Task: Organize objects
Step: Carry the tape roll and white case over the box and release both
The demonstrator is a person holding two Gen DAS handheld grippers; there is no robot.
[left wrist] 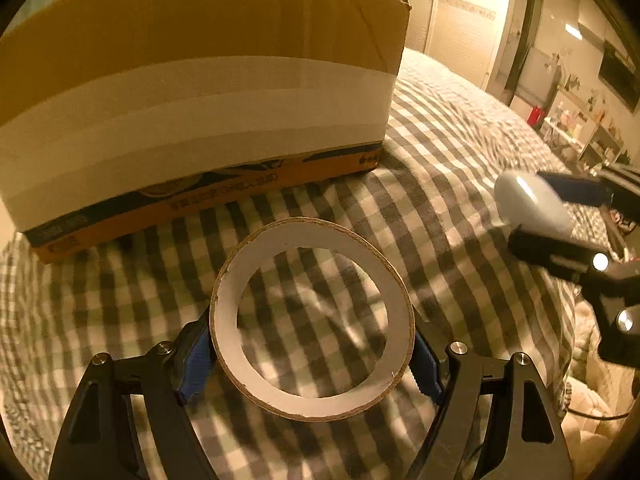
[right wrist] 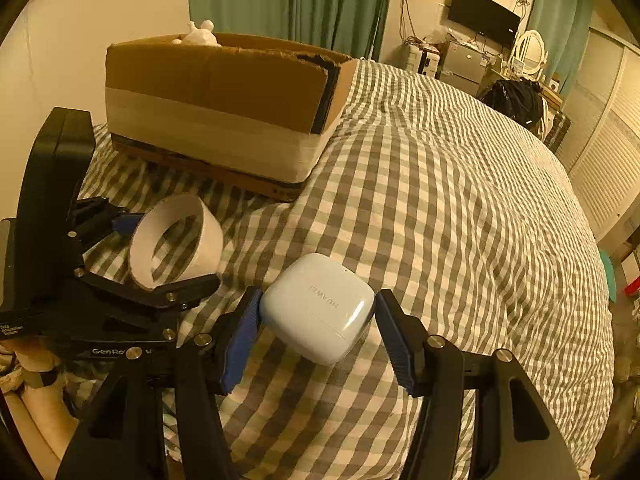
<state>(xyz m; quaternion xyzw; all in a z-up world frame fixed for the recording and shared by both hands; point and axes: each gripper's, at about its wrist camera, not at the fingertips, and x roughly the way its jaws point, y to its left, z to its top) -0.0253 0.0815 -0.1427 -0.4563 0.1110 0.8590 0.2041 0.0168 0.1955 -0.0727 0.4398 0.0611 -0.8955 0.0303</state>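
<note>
Just ahead, cardboard box (left wrist: 192,92) (white-banded) on checked bedspread (left wrist: 460,152)

The left claw (left wrist: 312,360) is showing matte black angular arms with triangular cut-outs, silver round screw heads and ribbed blue pads (left wrist: 196,364). The right claw (right wrist: 318,340) is wearing the same black arms, silver screws and blue pads (right wrist: 240,344).

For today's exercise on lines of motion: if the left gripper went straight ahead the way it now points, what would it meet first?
Most likely the cardboard box. The left gripper, shut on the tape roll, faces the box's near wall across the checked bedspread; nothing else shows between them, though depth is uncertain.
</note>
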